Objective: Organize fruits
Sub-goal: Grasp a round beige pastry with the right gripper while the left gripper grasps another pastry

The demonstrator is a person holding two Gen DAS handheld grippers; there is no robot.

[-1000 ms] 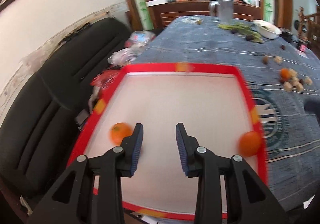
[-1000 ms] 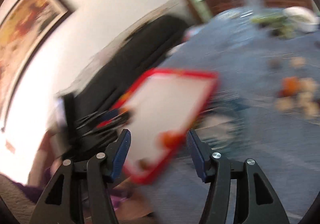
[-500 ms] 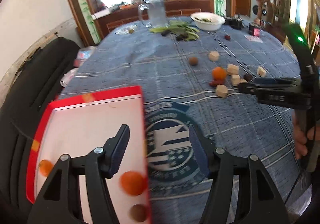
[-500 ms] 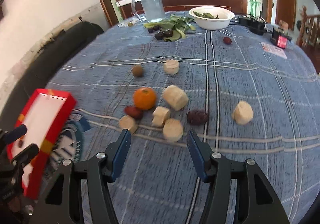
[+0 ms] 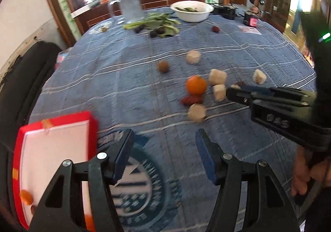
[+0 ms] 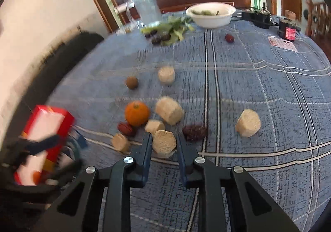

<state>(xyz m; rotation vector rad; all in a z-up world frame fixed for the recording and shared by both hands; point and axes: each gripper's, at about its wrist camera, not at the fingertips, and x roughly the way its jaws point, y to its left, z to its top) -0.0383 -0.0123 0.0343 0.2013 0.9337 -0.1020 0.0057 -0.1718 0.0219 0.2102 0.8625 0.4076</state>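
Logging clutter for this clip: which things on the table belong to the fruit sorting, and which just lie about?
Job:
red tray
orange
pale fruit chunk between the right gripper fingers
red date
spiky dark fruit
left gripper

Lying about:
white bowl
clear jug
green leaves

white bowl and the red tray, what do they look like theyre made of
White bowl: probably glazed ceramic or glossy plastic; smooth, shiny, thick rolled rim. Red tray: likely plastic or coated board; flat matte red rim around a plain white floor, blurred here.

Left gripper: black frame, blue ribbed pads, silver screws.
Right gripper: black frame, blue pads, silver screws, embossed lettering.
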